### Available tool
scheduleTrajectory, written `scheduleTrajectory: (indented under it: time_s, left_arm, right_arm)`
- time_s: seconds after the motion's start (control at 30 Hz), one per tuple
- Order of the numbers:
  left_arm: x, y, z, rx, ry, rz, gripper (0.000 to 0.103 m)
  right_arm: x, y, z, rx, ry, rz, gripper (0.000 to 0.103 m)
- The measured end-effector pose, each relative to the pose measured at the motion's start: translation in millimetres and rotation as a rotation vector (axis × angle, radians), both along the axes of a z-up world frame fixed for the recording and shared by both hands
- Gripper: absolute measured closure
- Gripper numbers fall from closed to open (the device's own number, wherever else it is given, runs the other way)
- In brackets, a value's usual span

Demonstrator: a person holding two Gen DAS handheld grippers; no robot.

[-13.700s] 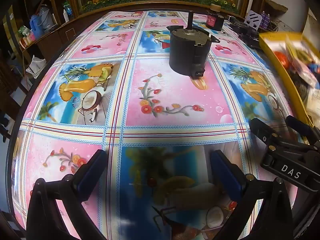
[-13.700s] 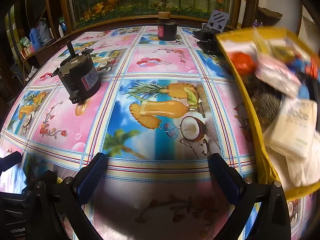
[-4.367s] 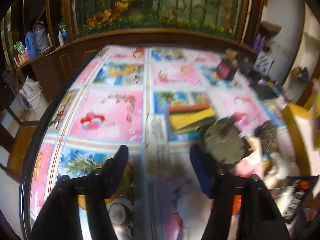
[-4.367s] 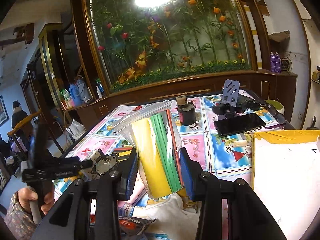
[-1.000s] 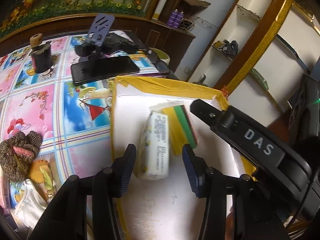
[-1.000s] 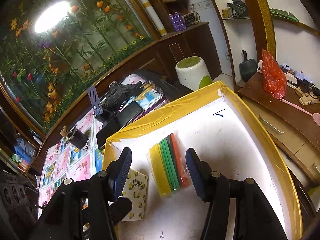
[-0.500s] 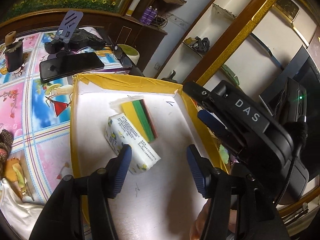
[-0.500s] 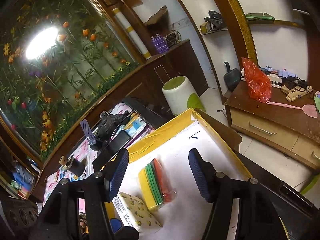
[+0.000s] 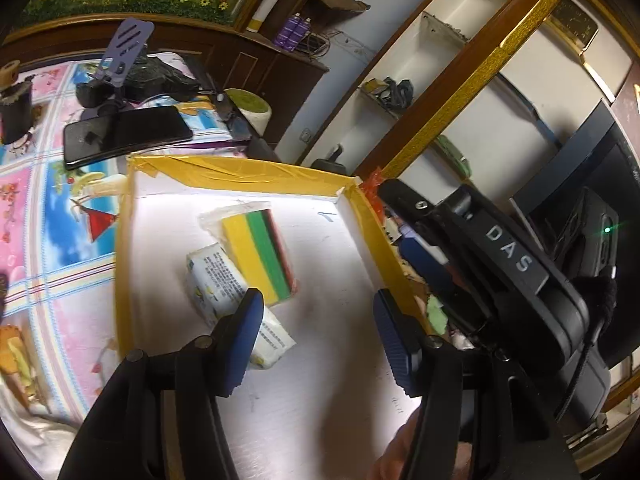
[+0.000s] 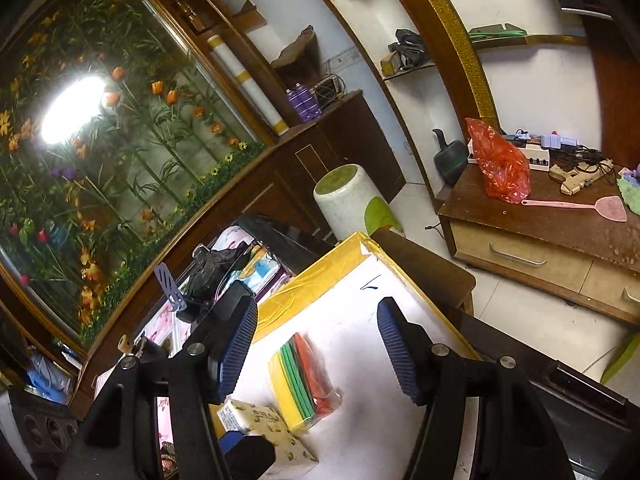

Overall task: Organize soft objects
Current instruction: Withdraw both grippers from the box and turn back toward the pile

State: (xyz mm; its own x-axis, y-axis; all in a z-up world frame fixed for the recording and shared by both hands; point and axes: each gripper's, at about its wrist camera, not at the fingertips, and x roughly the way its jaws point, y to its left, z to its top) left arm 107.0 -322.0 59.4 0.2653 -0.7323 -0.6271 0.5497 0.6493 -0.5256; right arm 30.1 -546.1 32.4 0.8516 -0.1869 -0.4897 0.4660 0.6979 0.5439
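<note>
1. A shallow white tray with yellow-taped walls (image 9: 240, 174) sits on a table under a pink-and-blue fruit-print cloth (image 9: 60, 216).
2. Two things lie in the tray: a clear bag of yellow, green and red sponge sheets (image 9: 260, 256) towards its far side, and a white soft pack of tissues with yellow print (image 9: 224, 292) on the bag's near left, touching it.
3. The rest of the tray's white floor shows nothing on it.
4. The left gripper (image 9: 316, 332) hangs over the near part of the tray, its blue pads apart with nothing between them; the left pad overlaps the tissue pack in view.
5. The right gripper (image 10: 316, 348) points at the tray from its right side. Its jaws have just been opening and stand apart, holding nothing, with the sponge bag (image 10: 304, 376) seen between them on the tray floor.
6. A black phone (image 9: 128, 136) lies on the cloth just beyond the tray's far wall.
</note>
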Motion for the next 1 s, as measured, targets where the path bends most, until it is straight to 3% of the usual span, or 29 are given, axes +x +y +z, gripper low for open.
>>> scheduleTrajectory:
  time_s: [0.2,0.33,0.43,0.8,1.0]
  left_arm:
    - [-2.9,22.3,-3.9,0.056,0.001,0.035,0.047]
    - [2.0,37.0,-24.4,0.083,0.097,0.053,0.046]
    - [-0.4,40.8,-25.8,0.072,0.097,0.048,0.046]
    - [-40.4,48.7,0.2,0.096,-0.049,0.049,0.045]
    - [-81.9,76.2,14.8,0.116,-0.179,0.056,0.04]
  right_arm:
    - [1.7,3.5,0.3,-0.012,0.004,0.021,0.037]
    - [2.2,5.5,1.4,-0.02,0.004,0.02,0.037]
    - [1.8,6.9,2.0,-0.023,0.003,0.023,0.037]
    - [0.3,16.0,8.1,-0.045,-0.037,0.08,0.032]
    - [-9.3,40.9,21.6,-0.152,-0.11,0.128,0.032]
